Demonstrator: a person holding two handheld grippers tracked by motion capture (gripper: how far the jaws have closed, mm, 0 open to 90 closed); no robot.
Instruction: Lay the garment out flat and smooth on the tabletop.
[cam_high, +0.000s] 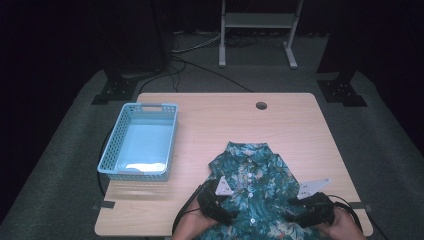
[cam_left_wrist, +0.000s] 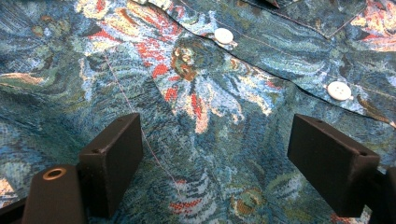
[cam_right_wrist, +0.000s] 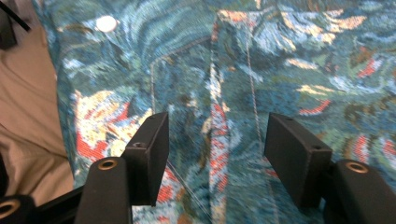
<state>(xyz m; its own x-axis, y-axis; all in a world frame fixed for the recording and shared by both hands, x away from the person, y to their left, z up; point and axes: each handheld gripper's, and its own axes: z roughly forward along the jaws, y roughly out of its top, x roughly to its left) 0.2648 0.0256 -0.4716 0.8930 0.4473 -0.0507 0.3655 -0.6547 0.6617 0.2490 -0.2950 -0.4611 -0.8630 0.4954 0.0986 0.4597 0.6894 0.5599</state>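
Over the floral shirt (cam_high: 250, 185), hovering spread wide, left gripper (cam_left_wrist: 215, 158) and right gripper (cam_right_wrist: 217, 154) both released, grasping nothing.

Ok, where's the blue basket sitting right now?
In the high view the blue basket sits on the left part of the table, left of the floral shirt and farther from the person than both grippers.

One floral shirt (cam_high: 252, 187), one blue basket (cam_high: 120, 157), two claws.
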